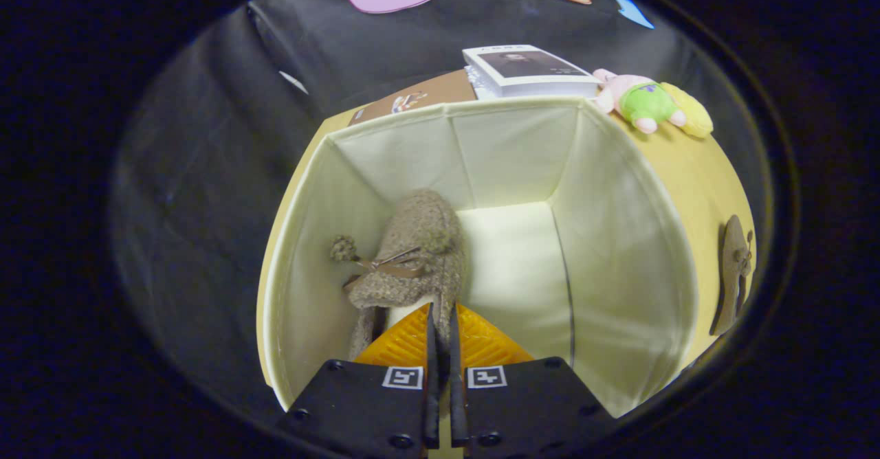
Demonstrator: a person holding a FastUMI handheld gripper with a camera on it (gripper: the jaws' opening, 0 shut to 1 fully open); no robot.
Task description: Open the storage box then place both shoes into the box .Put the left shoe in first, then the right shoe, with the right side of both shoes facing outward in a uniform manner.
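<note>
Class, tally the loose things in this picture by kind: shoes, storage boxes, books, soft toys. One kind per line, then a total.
Shoes: 2, one in the box with the fingers closed on its edge, one outside
Storage boxes: 1
Books: 1
Soft toys: 1
Total: 5

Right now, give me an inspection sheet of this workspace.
Surface: yellow table under the box.
Job's things: box open; one fuzzy shoe inside, against its left wall; second shoe on the table to the right of the box.
Clutter: books and plush toy beyond the box.
Tongs: fingers nearly together, pinching the heel edge of the shoe inside the box.
Cables: nothing seen.
Surroundings: black cloth wall behind the table.
</note>
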